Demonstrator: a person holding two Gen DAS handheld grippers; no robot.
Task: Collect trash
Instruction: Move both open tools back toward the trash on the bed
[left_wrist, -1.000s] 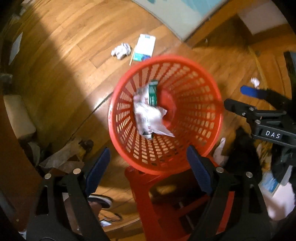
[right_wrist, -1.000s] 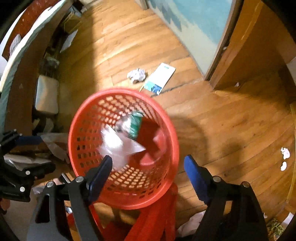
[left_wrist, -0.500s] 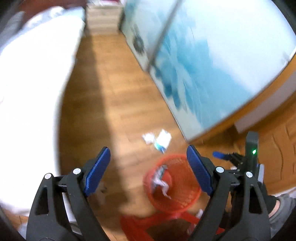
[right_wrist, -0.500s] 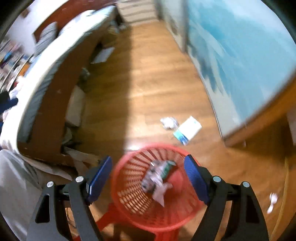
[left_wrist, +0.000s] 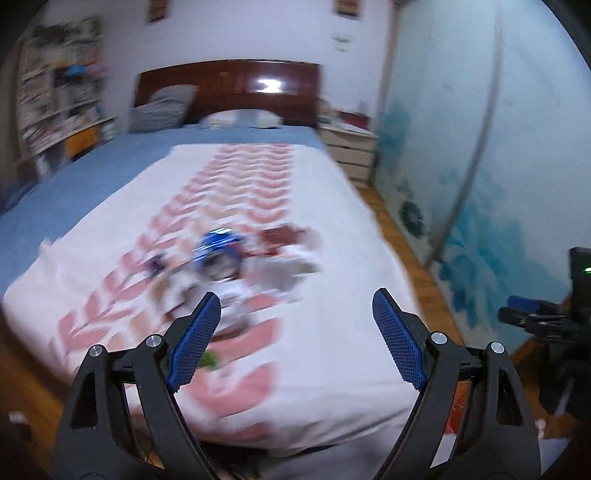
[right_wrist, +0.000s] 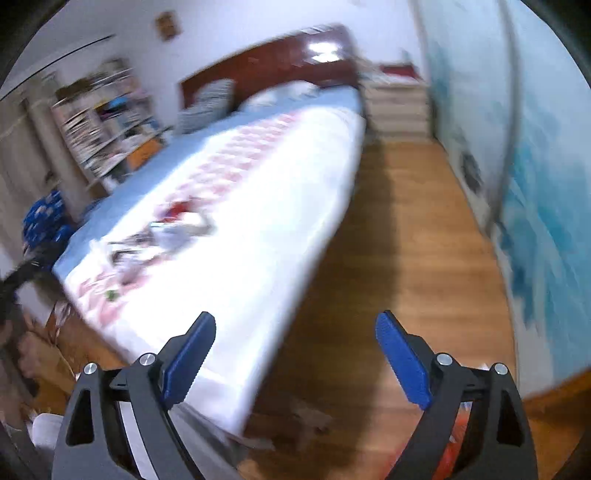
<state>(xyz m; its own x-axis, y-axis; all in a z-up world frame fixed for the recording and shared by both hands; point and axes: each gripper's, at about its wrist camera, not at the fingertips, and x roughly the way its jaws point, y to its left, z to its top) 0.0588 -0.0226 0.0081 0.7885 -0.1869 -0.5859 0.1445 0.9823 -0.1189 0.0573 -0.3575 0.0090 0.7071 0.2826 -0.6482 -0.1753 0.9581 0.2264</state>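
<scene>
Both jaws stood wide and empty; the right gripper (right_wrist: 295, 354) had just opened further. I saw the trash pile (left_wrist: 229, 273) on the bed (left_wrist: 332, 288), at 11 o'clock from the left gripper (left_wrist: 295, 336), which I judged nearer; long axis unclear through blur.

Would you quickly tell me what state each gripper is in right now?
Left gripper: open, nothing between its jaws.
Right gripper: open and empty; its jaws have just been opening wider.
</scene>
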